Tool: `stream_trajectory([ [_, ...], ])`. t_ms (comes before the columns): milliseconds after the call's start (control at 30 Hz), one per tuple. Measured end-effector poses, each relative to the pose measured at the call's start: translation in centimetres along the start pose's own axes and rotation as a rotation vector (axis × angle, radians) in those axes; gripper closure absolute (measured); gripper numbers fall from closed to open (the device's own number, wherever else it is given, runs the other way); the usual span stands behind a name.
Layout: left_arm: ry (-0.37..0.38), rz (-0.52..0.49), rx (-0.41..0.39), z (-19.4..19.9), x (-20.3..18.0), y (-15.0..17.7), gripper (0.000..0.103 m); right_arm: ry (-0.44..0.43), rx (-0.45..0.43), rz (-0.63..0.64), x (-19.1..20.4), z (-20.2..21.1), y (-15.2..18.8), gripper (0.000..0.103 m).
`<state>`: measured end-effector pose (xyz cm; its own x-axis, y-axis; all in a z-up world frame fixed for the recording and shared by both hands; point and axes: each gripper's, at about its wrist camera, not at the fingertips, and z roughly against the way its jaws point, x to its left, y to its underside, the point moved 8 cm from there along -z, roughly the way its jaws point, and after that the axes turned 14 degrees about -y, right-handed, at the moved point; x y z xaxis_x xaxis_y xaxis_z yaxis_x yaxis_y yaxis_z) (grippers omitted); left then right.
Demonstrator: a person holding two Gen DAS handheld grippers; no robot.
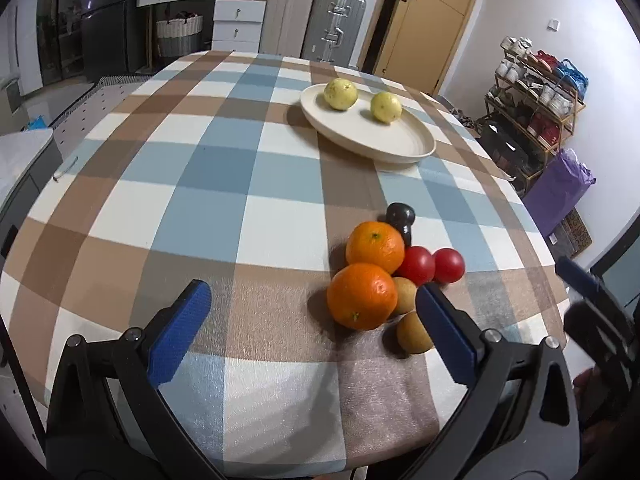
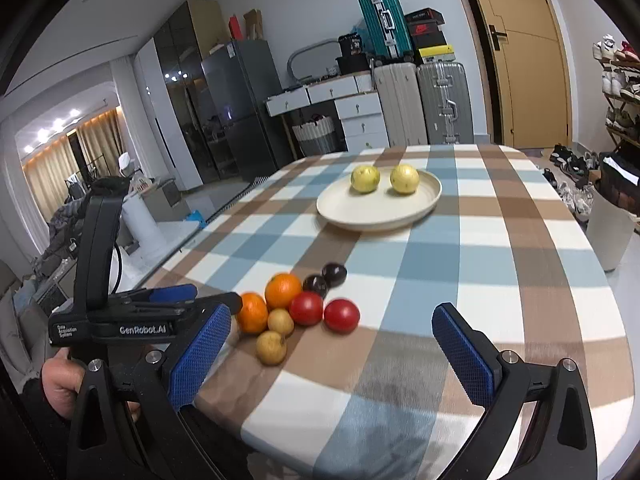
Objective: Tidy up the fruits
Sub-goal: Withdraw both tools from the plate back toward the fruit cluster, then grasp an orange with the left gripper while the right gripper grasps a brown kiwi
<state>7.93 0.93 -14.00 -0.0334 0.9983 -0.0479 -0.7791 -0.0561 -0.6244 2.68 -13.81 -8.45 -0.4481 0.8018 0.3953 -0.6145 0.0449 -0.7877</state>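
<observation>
Checked cloth covered the table (image 1: 240,168); from the left wrist I saw my left gripper (image 1: 312,324) spread wide and empty just short of the fruit pile (image 1: 384,276), while the plate (image 1: 400,144) beyond held only two yellow fruits (image 1: 340,94); from the right wrist, my right gripper (image 2: 332,348) gaped wide and empty too; oranges (image 2: 282,290), tomatoes (image 2: 306,308) and others awaited sorting; "GenRobot.AI" was printed on the left tool.

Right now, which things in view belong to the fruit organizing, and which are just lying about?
Job:
plate holding two yellow fruits
oranges
red fruits
small brown fruits
dark fruits
both open grippers, left gripper, right gripper

Lying about:
suitcases
shoe rack
fridge
</observation>
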Motion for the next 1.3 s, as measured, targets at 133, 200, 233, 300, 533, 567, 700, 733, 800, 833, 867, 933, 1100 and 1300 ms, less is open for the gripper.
stream_trajectory([
  [133,0.025,0.019,0.021,-0.8,0.0,0.2,0.001,-0.017,0.018,-0.022,0.2,-0.1,1.1,0.000],
  [200,0.036,0.018,0.026,-0.9,-0.1,0.3,0.001,-0.015,0.020,-0.018,0.4,-0.1,1.3,0.000],
  [233,0.039,0.020,0.030,-1.2,-0.2,0.3,0.001,-0.014,0.021,-0.016,0.5,-0.1,1.4,0.000],
  [300,0.046,0.024,0.038,-1.4,-0.3,0.4,0.002,-0.017,0.022,-0.014,0.7,-0.1,1.6,0.000],
  [533,0.139,0.040,0.069,-2.5,-1.1,0.4,0.033,-0.036,0.038,-0.008,1.5,-0.1,2.0,0.000],
  [567,0.158,0.043,0.072,-2.5,-1.1,0.4,0.041,-0.038,0.038,-0.009,1.5,-0.1,2.1,0.000],
  [700,0.275,0.064,0.103,-2.6,-1.8,0.4,0.065,-0.044,0.039,-0.006,1.9,0.0,2.2,0.000],
  [733,0.276,0.054,0.102,-2.7,-1.9,0.3,0.065,-0.057,0.041,-0.005,2.0,0.1,2.3,0.000],
  [800,0.284,0.057,0.102,-2.6,-1.9,0.4,0.066,-0.068,0.040,-0.005,2.1,0.1,2.3,0.000],
  [833,0.283,0.063,0.103,-2.6,-1.8,0.4,0.066,-0.069,0.038,-0.004,2.2,0.2,2.3,0.000],
  [867,0.281,0.067,0.102,-2.5,-1.6,0.6,0.066,-0.073,0.037,-0.003,2.3,0.2,2.3,0.000],
  [933,0.281,0.077,0.097,-2.1,-1.3,0.7,0.066,-0.081,0.035,-0.003,2.4,0.2,2.3,0.000],
  [1100,0.285,0.095,0.082,-0.6,-0.3,1.2,0.066,-0.107,0.051,-0.007,2.9,-0.2,2.4,0.000],
  [1300,0.288,0.106,0.081,0.8,0.7,1.9,0.066,-0.119,0.076,-0.016,3.3,-1.0,3.0,0.000],
])
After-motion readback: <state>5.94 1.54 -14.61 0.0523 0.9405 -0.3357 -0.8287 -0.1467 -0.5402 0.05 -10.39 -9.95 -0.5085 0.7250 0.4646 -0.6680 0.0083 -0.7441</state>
